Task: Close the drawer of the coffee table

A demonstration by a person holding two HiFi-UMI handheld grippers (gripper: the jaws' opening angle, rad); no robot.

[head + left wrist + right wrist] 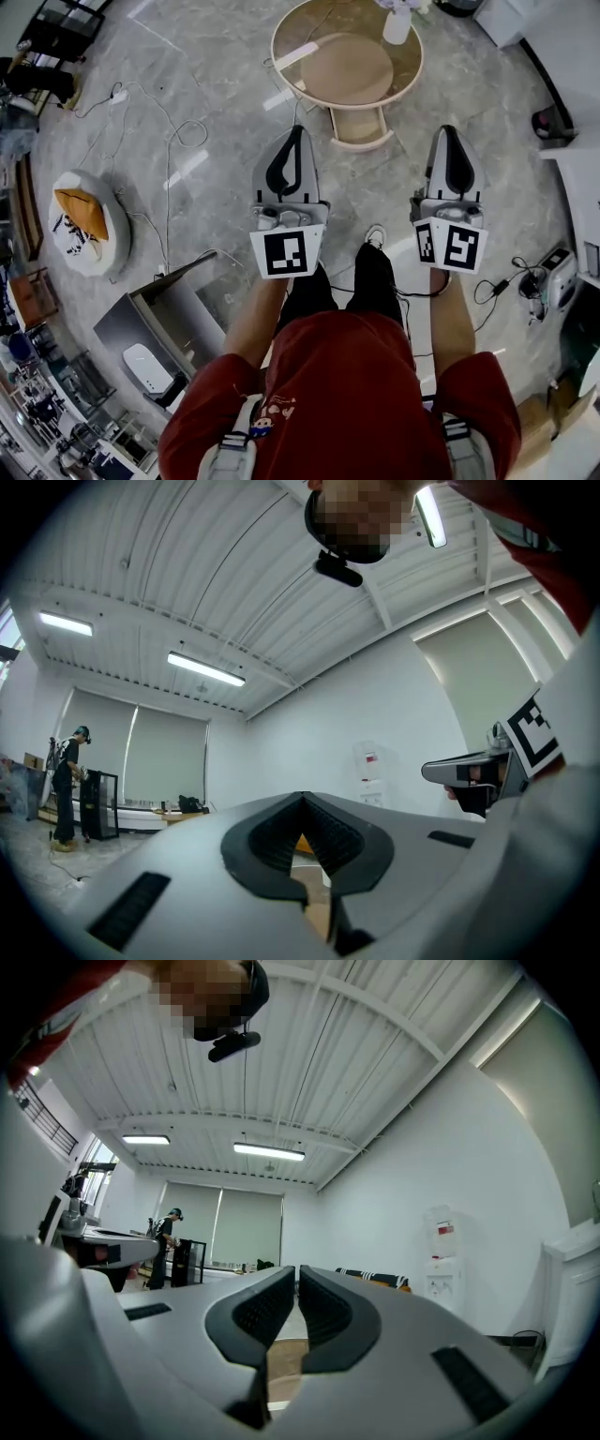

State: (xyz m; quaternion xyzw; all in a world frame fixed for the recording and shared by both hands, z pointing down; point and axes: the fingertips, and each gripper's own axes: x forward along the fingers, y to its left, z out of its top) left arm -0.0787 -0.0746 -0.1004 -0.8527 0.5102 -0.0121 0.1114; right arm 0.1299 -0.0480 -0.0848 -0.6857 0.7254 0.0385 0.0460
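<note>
Grey marble floor (216,56) spreads underfoot. Left tool (298,131) is held level, jaws closed together and gripping nothing. Ahead, roughly between both tools, stands the round tan glass-topped low desk (292,42), its cream drawer (361,127) apparently pulled out toward the person. Right tool (448,131) has its jaws pressed nearly together, empty.

Both arms are extended forward, side by side. My left gripper (298,131) points to 12 o'clock in the head view and is held about level. Its jaws meet at the tips with nothing between them. My right gripper (450,131) sits at 3 o'clock of the left and also points to 12 o'clock, jaws closed and empty. The left forearm (251,323) and right forearm (453,323) run straight back toward 6 o'clock.
</note>
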